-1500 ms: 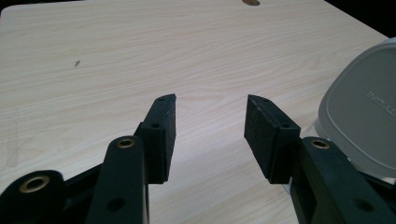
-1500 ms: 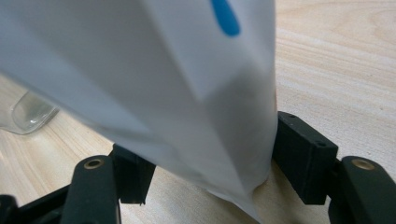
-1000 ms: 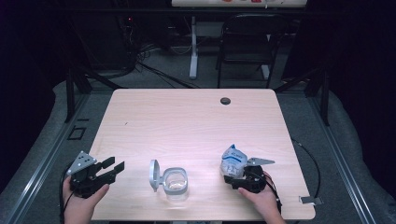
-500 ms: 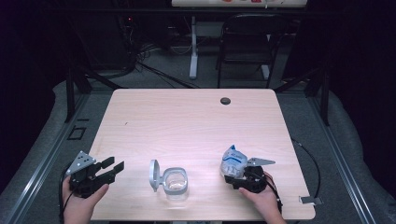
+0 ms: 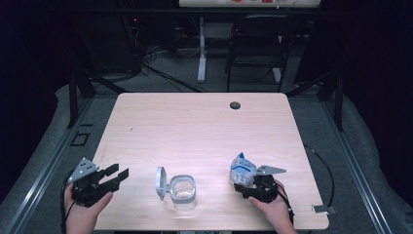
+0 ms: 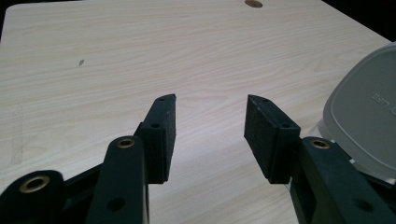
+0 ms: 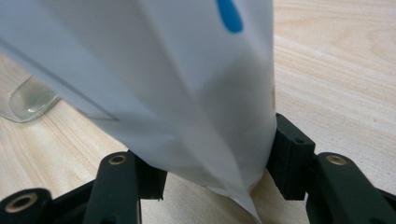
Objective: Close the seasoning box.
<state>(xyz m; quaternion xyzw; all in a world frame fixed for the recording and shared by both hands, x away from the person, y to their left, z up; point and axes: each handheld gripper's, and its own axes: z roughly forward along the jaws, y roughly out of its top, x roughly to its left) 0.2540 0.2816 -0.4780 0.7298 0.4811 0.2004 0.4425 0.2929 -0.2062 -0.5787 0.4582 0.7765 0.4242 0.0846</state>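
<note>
The right tool is pinching the lower end of a white-and-blue bag, which stands up between its jaws just above the worktop. The left tool rests near the worktop's front corner with its jaws spread and nothing between them. Between the two tools sits a clear container, its hinged lid standing open on the side facing the left tool. This looks like the carrying step. A likely next move: bring the bag over the container's mouth, possibly steadying the container with the free tool.
</note>
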